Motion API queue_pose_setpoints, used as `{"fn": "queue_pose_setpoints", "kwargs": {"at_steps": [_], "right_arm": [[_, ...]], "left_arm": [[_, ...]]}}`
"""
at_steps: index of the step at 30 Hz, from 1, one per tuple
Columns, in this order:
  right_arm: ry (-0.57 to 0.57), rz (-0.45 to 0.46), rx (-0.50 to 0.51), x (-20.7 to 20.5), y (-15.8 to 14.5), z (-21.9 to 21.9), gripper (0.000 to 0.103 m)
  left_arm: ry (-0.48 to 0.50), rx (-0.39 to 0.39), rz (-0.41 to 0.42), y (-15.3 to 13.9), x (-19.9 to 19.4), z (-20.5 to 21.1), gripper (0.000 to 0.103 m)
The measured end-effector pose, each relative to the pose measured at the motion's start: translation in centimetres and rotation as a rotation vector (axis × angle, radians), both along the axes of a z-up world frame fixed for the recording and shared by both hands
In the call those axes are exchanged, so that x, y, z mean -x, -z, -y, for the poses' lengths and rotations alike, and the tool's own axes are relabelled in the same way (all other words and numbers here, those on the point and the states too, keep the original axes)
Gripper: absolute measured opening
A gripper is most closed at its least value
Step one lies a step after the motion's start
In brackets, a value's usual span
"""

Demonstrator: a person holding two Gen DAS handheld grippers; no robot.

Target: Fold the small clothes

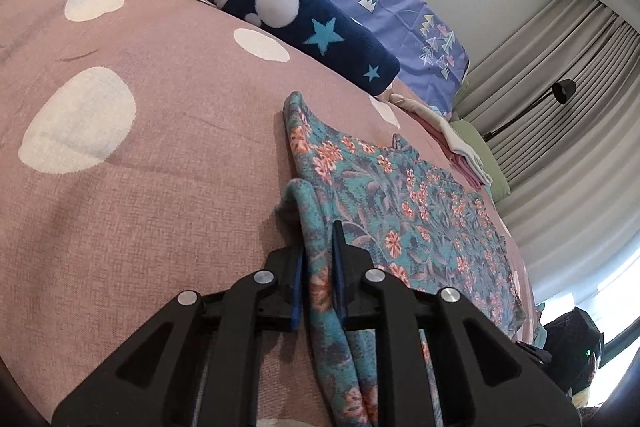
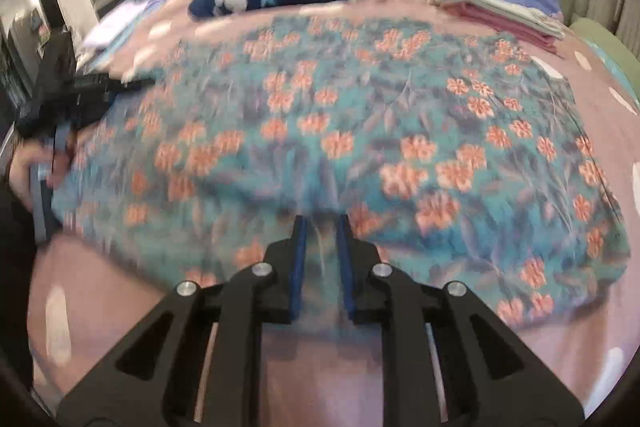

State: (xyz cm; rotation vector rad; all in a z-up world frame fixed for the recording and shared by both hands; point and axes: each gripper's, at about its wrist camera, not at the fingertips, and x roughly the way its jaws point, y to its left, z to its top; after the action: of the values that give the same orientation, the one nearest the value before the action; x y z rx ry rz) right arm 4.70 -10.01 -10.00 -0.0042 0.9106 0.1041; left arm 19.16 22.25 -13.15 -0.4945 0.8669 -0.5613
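Your left tongs point(image 1: 318, 267) were clamped on the floral garment's point(image 1: 404, 203) edge at lower centre. Your right tongs point(image 2: 322, 247) pinched its near hem; the cloth lay spread across the bed point(image 1: 160, 131), folded clothes point(image 2: 500, 13) at upper right.

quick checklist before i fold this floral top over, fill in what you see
1. Left gripper shut on the floral garment edge: ok.
2. Right gripper shut on the garment's near edge: ok, though the view is blurred.
3. Garment spread flat on the pink bedspread: ok on the whole; the edge at the left gripper is bunched.
4. Navy star fleece apart from the garment: ok.
5. Folded stack apart from the garment: ok.
6. Edges aligned for folding: cannot tell.
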Motion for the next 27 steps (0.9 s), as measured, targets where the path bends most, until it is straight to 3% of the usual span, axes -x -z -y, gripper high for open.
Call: {"fn": "queue_pose_setpoints", "kwargs": {"at_steps": [2,5,11,12,14,20,27], "right_arm": [[-0.025,0.017,0.080,0.5,-0.3,-1.1,0.016],[-0.073,0.030,0.029,1.2,-0.9,-2.2,0.019],[-0.445,0.171,0.110,4.6,-2.8,-11.3,0.033],[-0.497,0.192,0.140,5.0,-2.9,-13.0,0.039],[-0.579,0.226,0.239,5.6,-2.4,-16.4,0.040],[-0.632,0.257,0.429,4.6,0.8,-21.9,0.042],[-0.635,0.298,0.508,3.6,1.4,-22.8,0.042]], "left_arm": [[0.001,0.011,-0.003,0.0,0.0,-0.1,0.015],[0.001,0.027,-0.007,0.1,0.0,-0.2,0.015],[0.003,0.043,-0.011,0.2,0.0,-0.3,0.015],[0.004,0.045,-0.012,0.2,0.0,-0.3,0.015],[0.007,0.055,-0.015,0.2,-0.1,-0.4,0.015],[0.012,0.080,-0.024,0.4,-0.2,-0.6,0.015],[0.014,0.097,-0.032,0.5,-0.2,-0.7,0.015]]}}
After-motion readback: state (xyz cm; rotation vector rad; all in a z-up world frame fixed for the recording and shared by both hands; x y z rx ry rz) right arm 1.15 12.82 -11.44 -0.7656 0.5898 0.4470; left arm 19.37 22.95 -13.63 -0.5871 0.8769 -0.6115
